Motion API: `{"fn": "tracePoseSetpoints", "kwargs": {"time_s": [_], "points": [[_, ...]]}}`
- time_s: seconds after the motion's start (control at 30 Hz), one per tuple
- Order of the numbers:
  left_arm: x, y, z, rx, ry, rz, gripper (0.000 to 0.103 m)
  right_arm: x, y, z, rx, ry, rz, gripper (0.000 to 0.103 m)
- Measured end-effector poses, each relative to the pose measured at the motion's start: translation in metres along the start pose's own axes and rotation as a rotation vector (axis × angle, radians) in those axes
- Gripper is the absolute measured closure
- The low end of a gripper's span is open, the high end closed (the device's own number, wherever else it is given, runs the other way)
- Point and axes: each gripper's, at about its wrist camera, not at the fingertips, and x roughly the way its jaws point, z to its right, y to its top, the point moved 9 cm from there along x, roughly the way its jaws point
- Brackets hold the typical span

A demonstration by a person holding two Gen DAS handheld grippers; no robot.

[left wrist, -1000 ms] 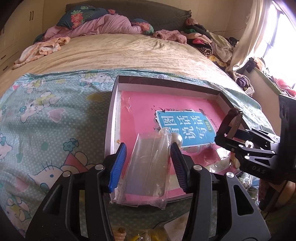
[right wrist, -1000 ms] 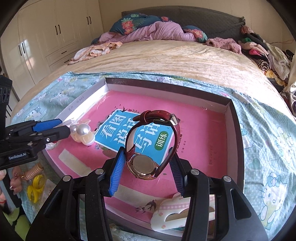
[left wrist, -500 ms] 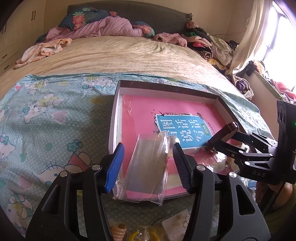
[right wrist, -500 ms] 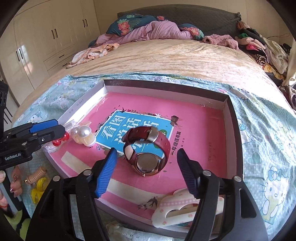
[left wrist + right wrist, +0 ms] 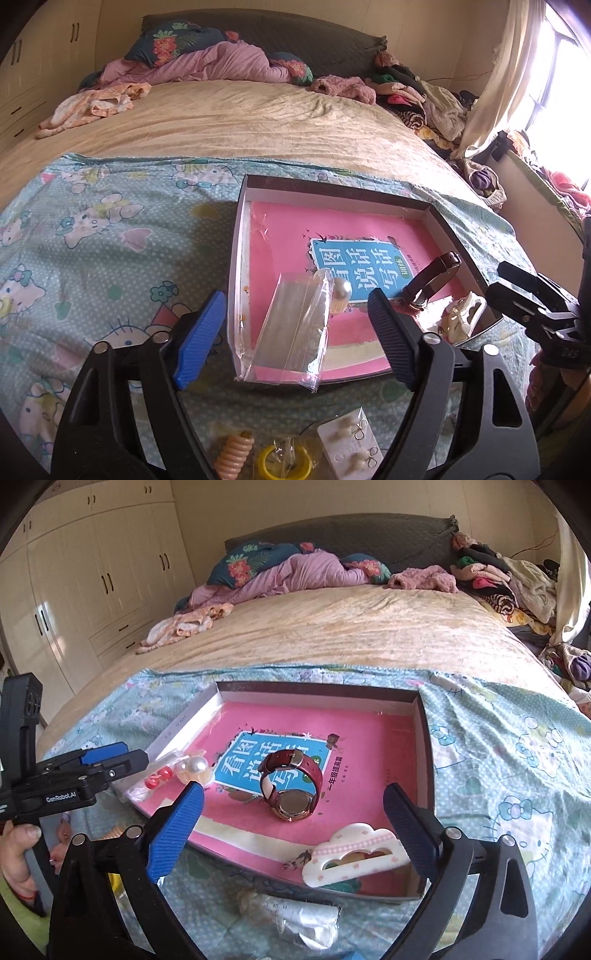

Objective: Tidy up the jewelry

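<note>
A shallow box (image 5: 424,738) with a pink book inside lies on the bed; it also shows in the left wrist view (image 5: 236,266). A dark red watch (image 5: 291,786) stands in it, also seen in the left wrist view (image 5: 428,280). A clear plastic bag (image 5: 291,332), a pearl piece (image 5: 195,766), red beads (image 5: 159,775) and a white cloud-shaped clip (image 5: 354,853) lie in the box too. My left gripper (image 5: 295,332) is open and empty before the bag. My right gripper (image 5: 295,827) is open and empty, drawn back from the watch.
On the Hello Kitty cloth in front of the box lie a coiled hair tie (image 5: 234,450), a yellow ring (image 5: 282,461) and an earring card (image 5: 351,443). A crumpled plastic bag (image 5: 295,915) lies at the box's near edge. Clothes pile at the bed's far right.
My right gripper opened, left the watch standing in the box and pulled back. My left gripper opened wider and drew back from the plastic bag.
</note>
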Motion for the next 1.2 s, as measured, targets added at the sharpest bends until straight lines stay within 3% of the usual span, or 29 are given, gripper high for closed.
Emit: {"fn": "tracePoseSetpoints", "kwargs": {"time_s": [0.1,0.2,0.3,0.8,1.2], "points": [[-0.007,0.002,0.000,-0.005,-0.004,0.010,0.025,-0.011,0.004,-0.001,0.002,0.002,0.023,0.005],[-0.017,0.003,0.000,-0.014,-0.006,0.025,0.013,-0.022,0.008,-0.002,0.005,0.002,0.045,0.005],[-0.029,0.007,-0.001,-0.024,-0.006,0.044,0.010,-0.032,0.012,-0.004,0.006,0.000,0.065,0.005],[-0.091,0.020,-0.015,-0.057,0.017,0.141,0.010,-0.086,0.023,-0.014,-0.022,-0.003,0.146,0.005],[-0.118,0.009,-0.012,-0.041,0.021,0.164,0.010,-0.118,0.020,-0.024,-0.046,-0.005,0.183,0.005]]}}
